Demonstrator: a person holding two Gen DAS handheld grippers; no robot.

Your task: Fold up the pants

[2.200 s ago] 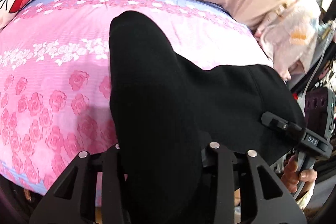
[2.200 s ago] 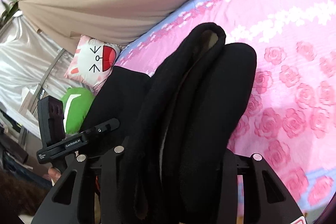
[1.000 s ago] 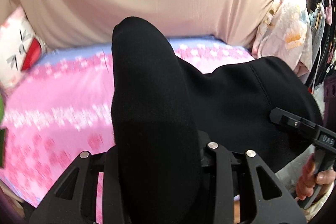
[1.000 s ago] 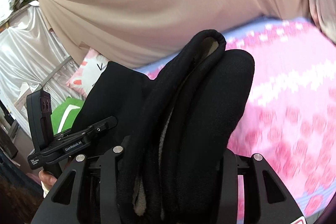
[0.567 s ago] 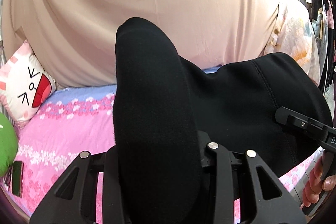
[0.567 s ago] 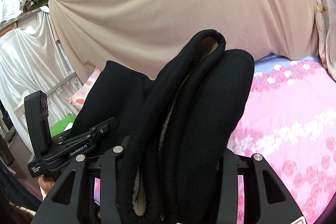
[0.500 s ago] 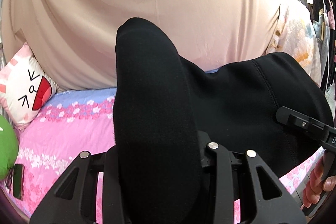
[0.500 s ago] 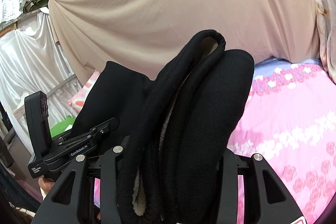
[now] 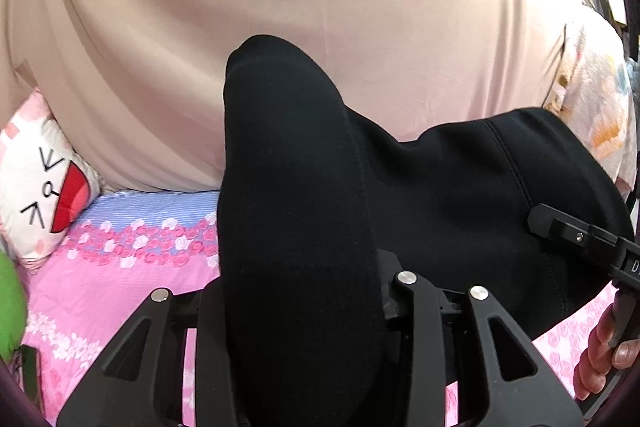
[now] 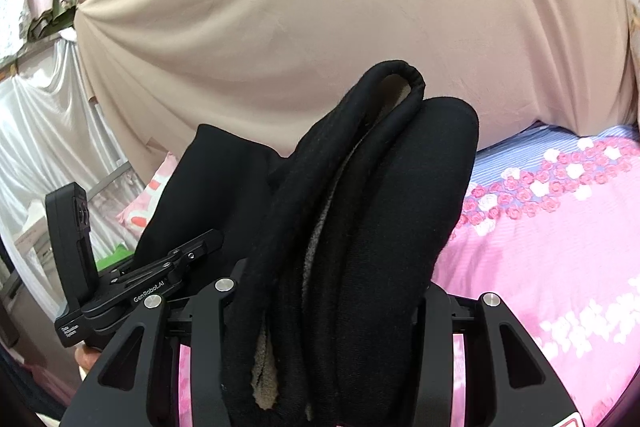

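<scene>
Black pants (image 9: pixel 296 195) are lifted above the pink flowered bed (image 9: pixel 120 279). My left gripper (image 9: pixel 302 311) is shut on a thick bunched fold of them, and the cloth stretches away to the right. In the right wrist view my right gripper (image 10: pixel 324 311) is shut on another bunch of the pants (image 10: pixel 372 211), layered, with a grey fleece lining showing. The fingertips of both grippers are buried in the cloth. The right gripper's body (image 9: pixel 580 239) shows at the right edge of the left wrist view, with a hand (image 9: pixel 604 359) on its handle; the left gripper's body (image 10: pixel 132 287) shows at the lower left of the right wrist view.
A beige curtain (image 9: pixel 280 7) hangs behind the bed. A white cartoon-face pillow (image 9: pixel 40 179) and a green cushion (image 9: pixel 10 303) lie at the bed's left. Flowered cloth (image 9: pixel 600 123) hangs at the right. White drapes (image 10: pixel 36 131) and a rail stand far left.
Both grippers have risen with the pants still clamped. The views now tilt up, so the curtain fills more of each frame and the bed has dropped lower.
</scene>
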